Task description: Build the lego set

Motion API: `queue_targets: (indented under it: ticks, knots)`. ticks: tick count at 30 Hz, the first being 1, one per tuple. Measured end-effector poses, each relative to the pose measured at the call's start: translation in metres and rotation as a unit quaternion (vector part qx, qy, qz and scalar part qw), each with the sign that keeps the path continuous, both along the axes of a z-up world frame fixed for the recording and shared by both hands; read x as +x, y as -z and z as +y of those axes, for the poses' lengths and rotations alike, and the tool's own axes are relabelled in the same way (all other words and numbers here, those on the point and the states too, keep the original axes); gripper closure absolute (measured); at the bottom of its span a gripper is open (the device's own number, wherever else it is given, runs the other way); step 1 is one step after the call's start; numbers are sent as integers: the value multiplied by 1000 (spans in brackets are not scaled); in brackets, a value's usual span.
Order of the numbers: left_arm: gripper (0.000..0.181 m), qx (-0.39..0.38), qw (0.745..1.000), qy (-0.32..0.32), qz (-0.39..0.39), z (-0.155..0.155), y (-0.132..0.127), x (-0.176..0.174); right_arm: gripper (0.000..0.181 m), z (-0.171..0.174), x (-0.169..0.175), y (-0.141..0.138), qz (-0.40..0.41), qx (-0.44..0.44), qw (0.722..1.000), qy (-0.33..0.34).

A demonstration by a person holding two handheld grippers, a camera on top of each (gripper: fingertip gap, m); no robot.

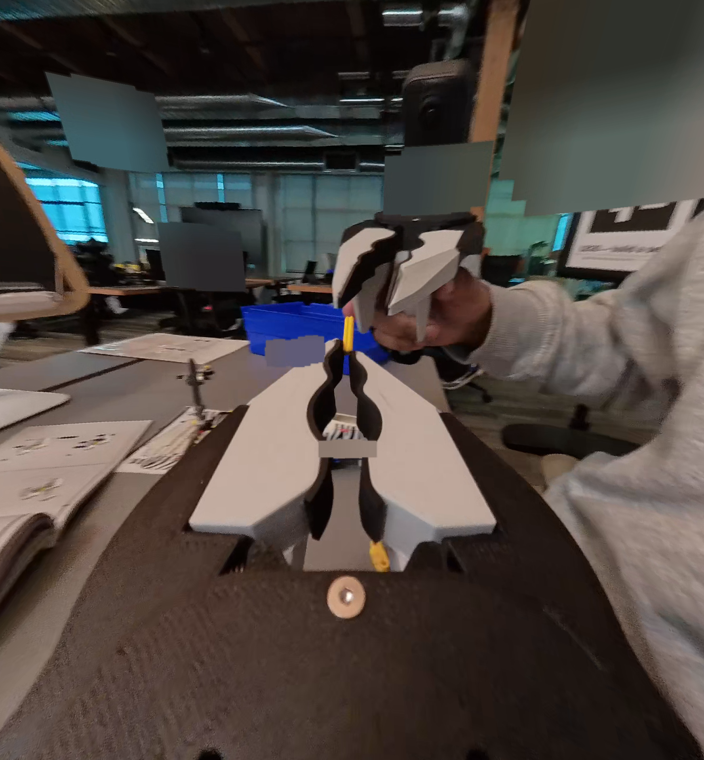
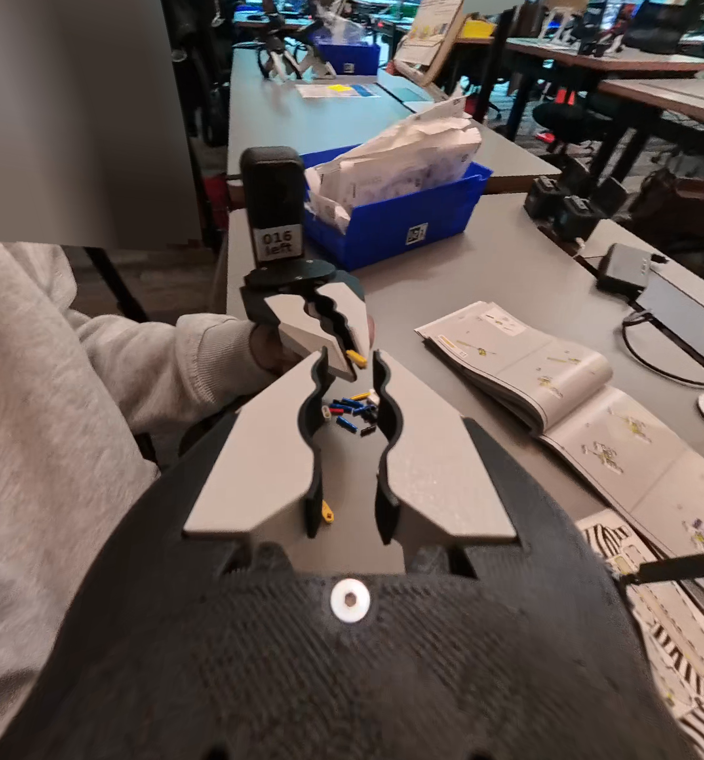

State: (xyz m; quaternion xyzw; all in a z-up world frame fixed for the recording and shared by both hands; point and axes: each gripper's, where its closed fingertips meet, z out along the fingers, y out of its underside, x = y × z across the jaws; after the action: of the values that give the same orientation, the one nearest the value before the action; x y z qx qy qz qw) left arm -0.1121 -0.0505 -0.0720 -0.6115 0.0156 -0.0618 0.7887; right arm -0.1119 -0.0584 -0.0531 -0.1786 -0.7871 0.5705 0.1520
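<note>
My left gripper (image 1: 344, 349) is shut on a small yellow Lego piece (image 1: 348, 332), which sticks out past its tips and is held in the air above the grey table (image 2: 486, 267). My right gripper (image 2: 350, 357) is open and empty. Its two fingers stand on either side of the left gripper's tip and the yellow piece (image 2: 357, 357). In the left wrist view the right gripper (image 1: 389, 329) comes down from the upper right, held by a hand. A small heap of loose blue, black, red, yellow and white pins (image 2: 354, 411) lies on the table below.
An open instruction booklet (image 2: 548, 390) lies to the right, with a black-and-white striped sheet (image 2: 671, 658) and a thin dark part (image 2: 671, 569) nearer. A blue bin (image 2: 395, 222) with paper bags stands behind. A grey box and cable (image 2: 624, 267) sit at the far right. The grippers are tip to tip, or close to it.
</note>
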Motion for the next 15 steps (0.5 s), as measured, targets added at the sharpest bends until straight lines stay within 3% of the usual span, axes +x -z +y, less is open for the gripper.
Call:
queue_targets:
  ticks: [5, 15]
  knots:
    - [181, 9, 997, 75, -28, -4, -3, 14, 170, -7, 9, 3, 10, 14, 999, -43]
    - [181, 24, 989, 140, -50, -12, -7, 26, 180, -13, 16, 5, 57, 69, 993, -73]
